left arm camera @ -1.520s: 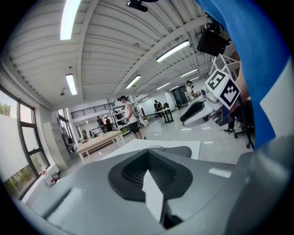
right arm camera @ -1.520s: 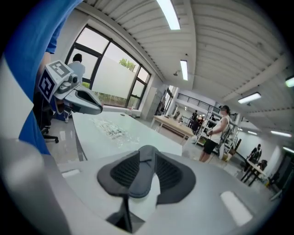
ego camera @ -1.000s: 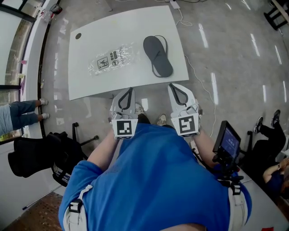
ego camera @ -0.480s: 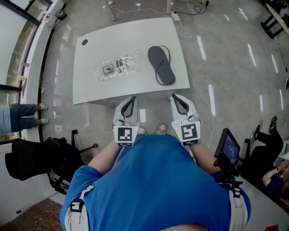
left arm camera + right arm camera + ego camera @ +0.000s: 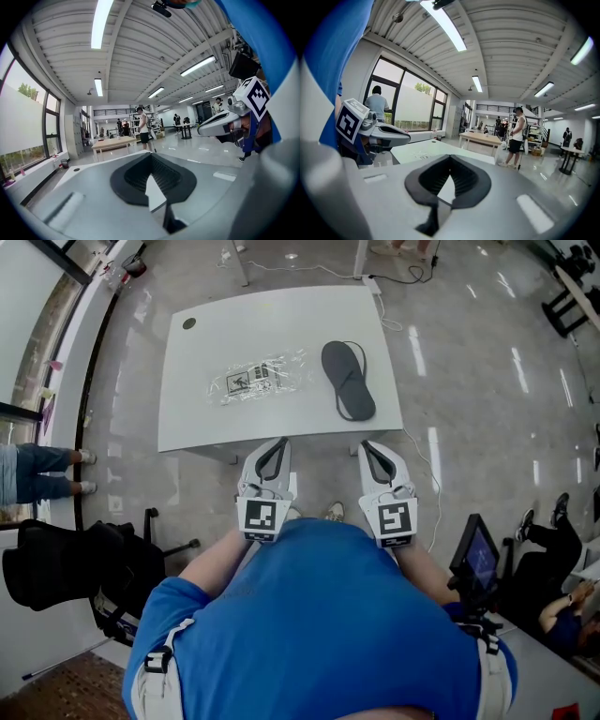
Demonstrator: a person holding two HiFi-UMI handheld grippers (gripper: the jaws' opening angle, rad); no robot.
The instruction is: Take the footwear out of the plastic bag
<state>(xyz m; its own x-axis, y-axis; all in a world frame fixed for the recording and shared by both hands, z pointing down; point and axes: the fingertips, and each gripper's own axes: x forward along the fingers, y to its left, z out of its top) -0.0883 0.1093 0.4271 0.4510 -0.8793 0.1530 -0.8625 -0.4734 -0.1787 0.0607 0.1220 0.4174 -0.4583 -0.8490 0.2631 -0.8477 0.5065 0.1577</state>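
Note:
A dark grey flip-flop (image 5: 349, 379) lies on the white table (image 5: 197, 418), right of centre. To its left lies a flat clear plastic bag (image 5: 261, 379) with printed labels. My left gripper (image 5: 277, 445) is shut and holds nothing; it hangs just short of the table's near edge. My right gripper (image 5: 371, 447) is likewise shut with nothing between its fingers, beside the left one. In the left gripper view the shut left gripper (image 5: 151, 157) points level across the hall, with the other gripper at its right. In the right gripper view the right gripper (image 5: 450, 160) is shut too.
A black office chair (image 5: 66, 568) stands at my left, and a tablet on a stand (image 5: 476, 559) at my right. A cable (image 5: 412, 427) runs over the floor right of the table. A person's legs (image 5: 42, 472) show at the left edge. Other people stand far off in the hall.
Both grippers have moved up the head view and a little to the right, staying side by side and shut. Table, bag and flip-flop sit a little further right in the head view.

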